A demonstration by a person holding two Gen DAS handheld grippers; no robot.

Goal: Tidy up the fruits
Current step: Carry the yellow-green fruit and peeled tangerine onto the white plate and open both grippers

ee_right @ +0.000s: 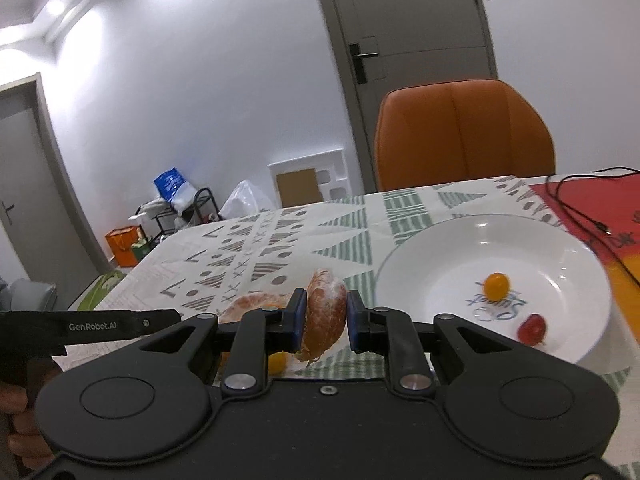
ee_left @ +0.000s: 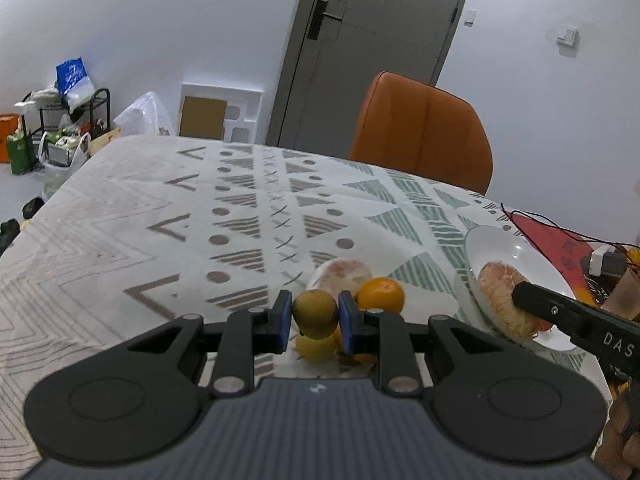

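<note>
1. Holding a small brownish-green round fruit (ee_left: 315,314), the left gripper (ee_left: 315,322) has its jaws closed on the fruit's sides, lifted just above the table (ee_left: 120,232).
2. Clamping a peeled pomelo segment (ee_right: 325,314), the right gripper (ee_right: 325,322) has its jaws narrowed onto it, near the rim of the white bowl (ee_right: 440,248).
3. Inside the bowl lie a yellow cherry tomato (ee_right: 496,285) and a red cherry tomato (ee_right: 531,329); so sorting looks partly done.
4. Left on the cloth near the table's near edge are a mandarin (ee_left: 381,294), another pomelo segment (ee_left: 345,276) and a small yellow fruit (ee_left: 316,347).
5. Covering the table is a patterned tablecloth; an orange chair (ee_right: 464,132) stands at its far edge, a grey door (ee_right: 408,40) behind.
</note>
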